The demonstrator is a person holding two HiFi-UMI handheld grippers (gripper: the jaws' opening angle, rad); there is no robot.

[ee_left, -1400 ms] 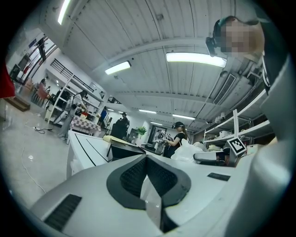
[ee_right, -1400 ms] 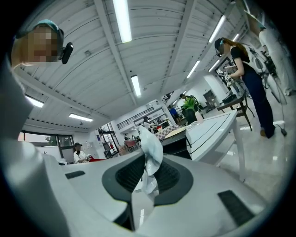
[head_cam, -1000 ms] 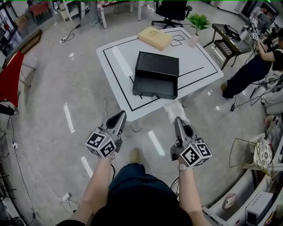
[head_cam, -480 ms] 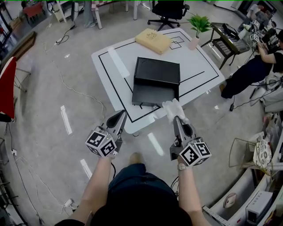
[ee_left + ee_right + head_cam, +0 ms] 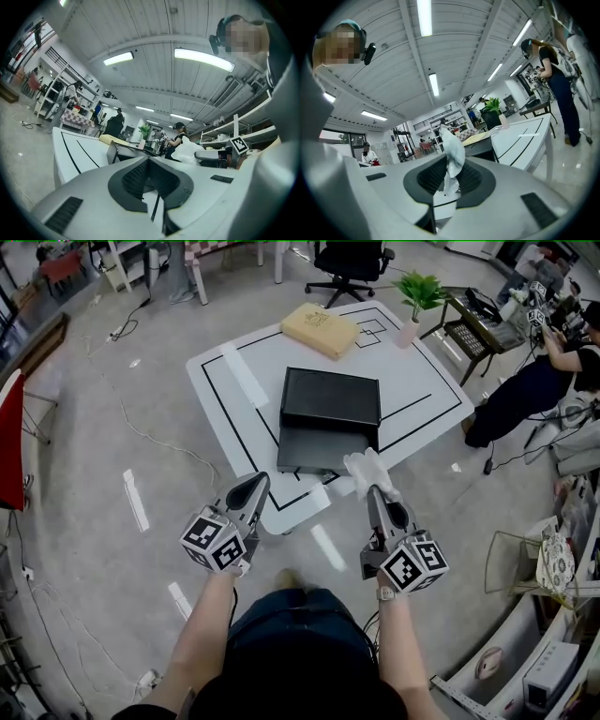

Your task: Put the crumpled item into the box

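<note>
Roughly midway, judging by the layout. Already picked up: the crumpled item [image 5: 365, 471], white and thin, off every surface and pinched in the right gripper [image 5: 374, 493], bunching out past the tips toward 12 o'clock. Not yet delivered: black box [image 5: 330, 418] near the middle of the white table [image 5: 234, 371], seemingly open in two halves, with nothing white visible inside.

In the head view, seen over the table's near edge, at about 5 o'clock from the box's centre and just beside its near right corner. Hard to say whether already above the table or short of it. Left to do, as a guess: carrying on toward 12 o'clock, over the box's near wall, then letting go inside.

Right gripper: nearly closed, jaws parted only by the thin neck of the crumpled item squeezed between the pads, with the loose bulk standing up beyond them.

Left gripper [image 5: 249, 490]: jaws pressed together, nothing between them, touching nothing. Held at 9 o'clock of the right one, well apart from it, by the table's near corner.

Beyond the box at 12 o'clock: a tan pad [image 5: 322, 329] and a potted plant [image 5: 419, 296], both apparently uninvolved.
</note>
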